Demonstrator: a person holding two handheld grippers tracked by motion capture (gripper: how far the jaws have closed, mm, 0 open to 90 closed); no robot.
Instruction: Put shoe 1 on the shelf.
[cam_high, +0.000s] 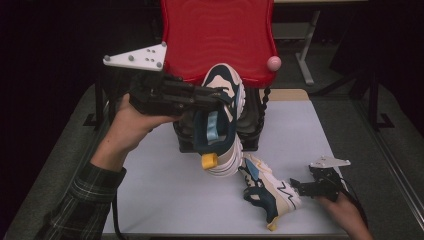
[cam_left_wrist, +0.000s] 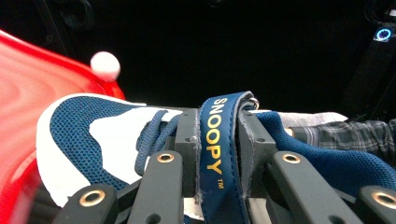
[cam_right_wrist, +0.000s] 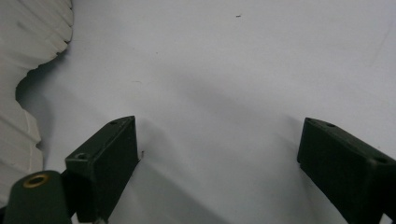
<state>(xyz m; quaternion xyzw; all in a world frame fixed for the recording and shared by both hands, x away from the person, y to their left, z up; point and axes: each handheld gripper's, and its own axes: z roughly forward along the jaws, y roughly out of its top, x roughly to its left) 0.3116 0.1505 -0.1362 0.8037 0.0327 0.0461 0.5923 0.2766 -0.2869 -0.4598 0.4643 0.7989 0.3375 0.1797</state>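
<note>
A navy, white and cream sneaker (cam_high: 226, 85) hangs in the air above the white table (cam_high: 165, 195). My left gripper (cam_high: 220, 100) is shut on its navy tongue strap. In the left gripper view the strap (cam_left_wrist: 217, 154), printed SNOOPY, is pinched between the two jaws of my left gripper (cam_left_wrist: 219, 140), with the sneaker's toe (cam_left_wrist: 79, 135) to the left. The matching second sneaker (cam_high: 270, 192) lies on its side at the front right of the table. My right gripper (cam_high: 296, 187) sits just right of it, open and low over the table (cam_right_wrist: 219, 70), with a white sole edge (cam_right_wrist: 28, 56) at the left.
A black rack (cam_high: 252, 127) stands on the table behind the hanging sneaker. Behind that is a red chair (cam_high: 220, 35) with a pink ball (cam_high: 273, 63) at its corner. A plaid sleeve (cam_high: 90, 200) reaches in from the lower left.
</note>
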